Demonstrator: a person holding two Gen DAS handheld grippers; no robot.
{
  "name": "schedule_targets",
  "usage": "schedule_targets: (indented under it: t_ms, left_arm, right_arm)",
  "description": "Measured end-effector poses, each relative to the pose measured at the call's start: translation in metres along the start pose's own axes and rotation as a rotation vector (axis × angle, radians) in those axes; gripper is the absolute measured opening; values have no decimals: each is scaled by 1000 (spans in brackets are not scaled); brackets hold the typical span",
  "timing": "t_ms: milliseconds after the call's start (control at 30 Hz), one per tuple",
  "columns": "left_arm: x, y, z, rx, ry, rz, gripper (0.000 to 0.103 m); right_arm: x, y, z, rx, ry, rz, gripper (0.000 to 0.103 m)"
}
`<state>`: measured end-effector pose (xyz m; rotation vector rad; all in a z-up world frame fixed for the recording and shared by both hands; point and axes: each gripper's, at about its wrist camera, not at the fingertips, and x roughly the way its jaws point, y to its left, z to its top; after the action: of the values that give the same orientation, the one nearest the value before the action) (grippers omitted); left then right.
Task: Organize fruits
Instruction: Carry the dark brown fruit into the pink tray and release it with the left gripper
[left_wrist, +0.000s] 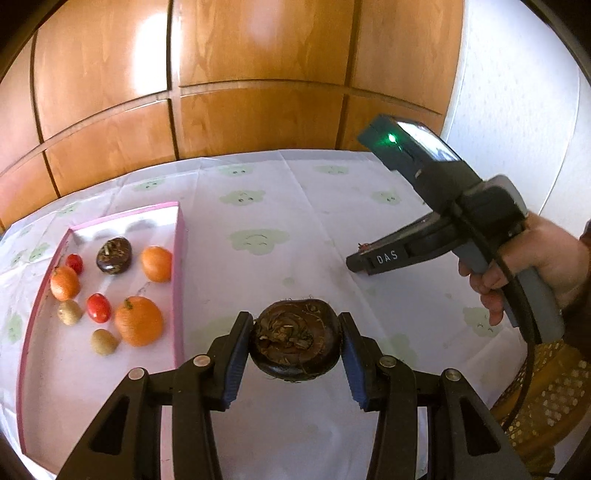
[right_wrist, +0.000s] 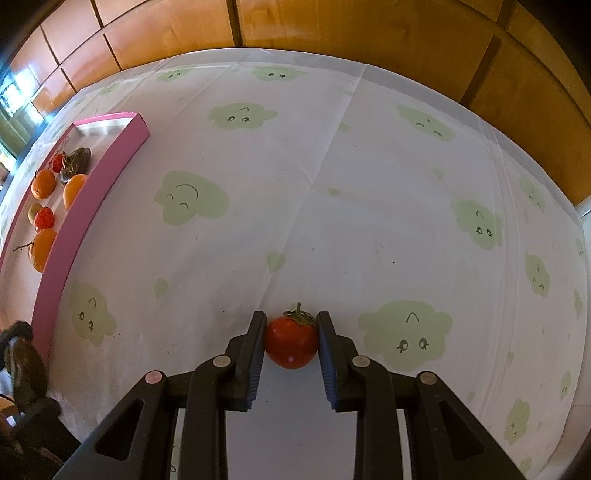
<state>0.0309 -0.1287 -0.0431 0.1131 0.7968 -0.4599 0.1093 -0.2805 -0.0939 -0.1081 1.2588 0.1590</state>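
My left gripper (left_wrist: 295, 336) is shut on a dark brown, flattened water chestnut (left_wrist: 295, 341), held above the tablecloth just right of the pink tray (left_wrist: 180, 236). In the tray lie another dark chestnut (left_wrist: 113, 255), three oranges (left_wrist: 139, 320), two red tomatoes (left_wrist: 98, 307) and two small brown kiwis (left_wrist: 104, 341). My right gripper (right_wrist: 291, 341) is shut on a red cherry tomato (right_wrist: 291, 343) with a green stem, low over the cloth. In the left wrist view the right gripper (left_wrist: 356, 263) shows at the right, held by a hand (left_wrist: 532, 258).
A white tablecloth (right_wrist: 332, 184) with green cloud faces covers the table. Wooden panelled cabinets (left_wrist: 240, 92) stand behind it. The pink tray (right_wrist: 92, 199) lies far left in the right wrist view. A yellow woven chair seat (left_wrist: 546, 398) shows at the table's right edge.
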Motion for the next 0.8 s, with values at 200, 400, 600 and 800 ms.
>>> schedule_targets:
  t_ms: [200, 400, 600, 800]
  left_arm:
    - [-13, 14, -2, -33, -7, 21, 47]
    - [-20, 32, -4, -74, -7, 36, 47]
    - [-31, 68, -8, -161, -16, 62, 47]
    - [-51, 136, -22, -307, -22, 151, 47]
  right_arm:
    - [0, 1, 0, -11, -4, -9, 27]
    - [-1, 5, -1, -32, -12, -25, 27]
    - [-2, 10, -2, -53, -18, -40, 27]
    - [-3, 14, -3, -66, -21, -51, 27]
